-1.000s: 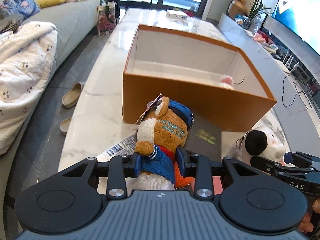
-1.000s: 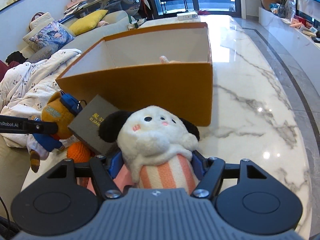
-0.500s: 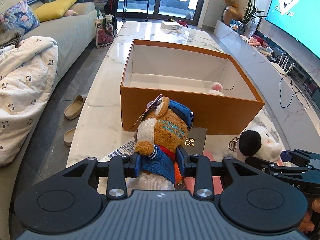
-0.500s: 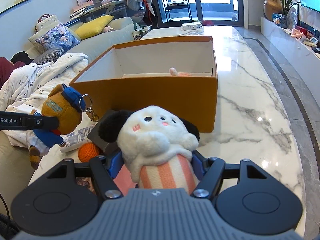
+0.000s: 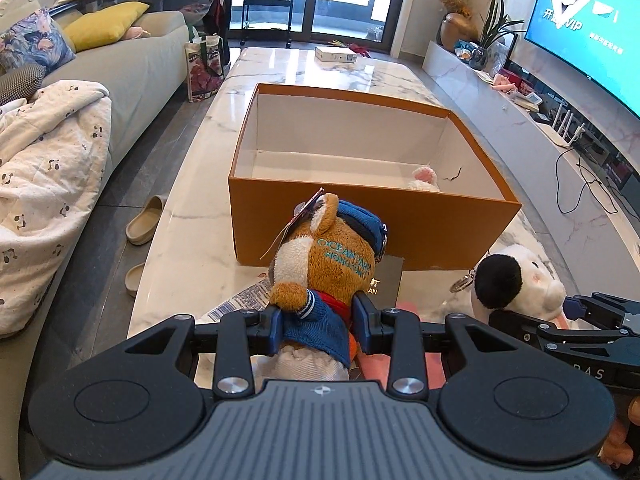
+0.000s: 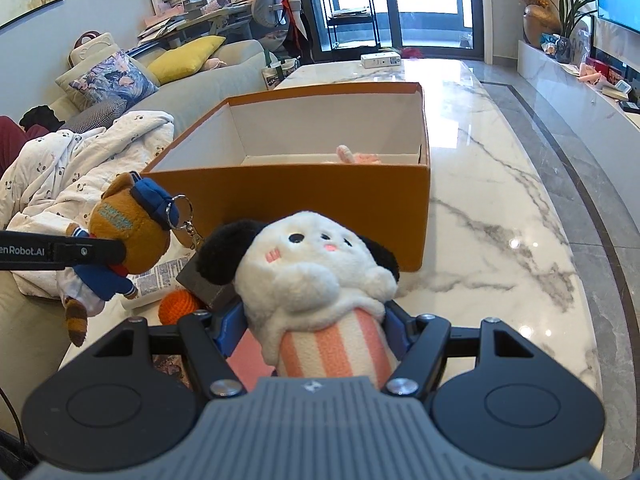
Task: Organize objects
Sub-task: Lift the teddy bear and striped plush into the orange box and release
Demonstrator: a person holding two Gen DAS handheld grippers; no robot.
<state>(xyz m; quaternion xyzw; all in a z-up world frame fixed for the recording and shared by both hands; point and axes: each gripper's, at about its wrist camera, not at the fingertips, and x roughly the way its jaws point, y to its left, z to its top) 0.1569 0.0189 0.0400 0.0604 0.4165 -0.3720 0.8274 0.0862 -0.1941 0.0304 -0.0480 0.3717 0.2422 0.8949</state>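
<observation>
My left gripper [image 5: 316,326] is shut on a brown plush bear [image 5: 328,264] in a blue cap and jacket, held above the table in front of the orange box [image 5: 360,216]. The bear also shows in the right wrist view [image 6: 124,236]. My right gripper [image 6: 316,330] is shut on a white plush dog [image 6: 316,276] with black ears and a pink-striped body; it shows at the right of the left wrist view [image 5: 520,284]. The open box [image 6: 304,192] holds a small pink-and-white plush [image 5: 424,178].
On the marble table [image 6: 500,240] lie a dark box [image 5: 384,288], an orange knitted ball [image 6: 178,306], a printed packet [image 6: 160,276] and something pink [image 6: 250,360]. A white box [image 5: 335,55] sits at the far end. A sofa with a blanket [image 5: 48,184] is left; slippers [image 5: 144,220] are on the floor.
Both grippers have risen and drawn back from the orange box with their toys still held. More of the box's inside and the table items below now show.
</observation>
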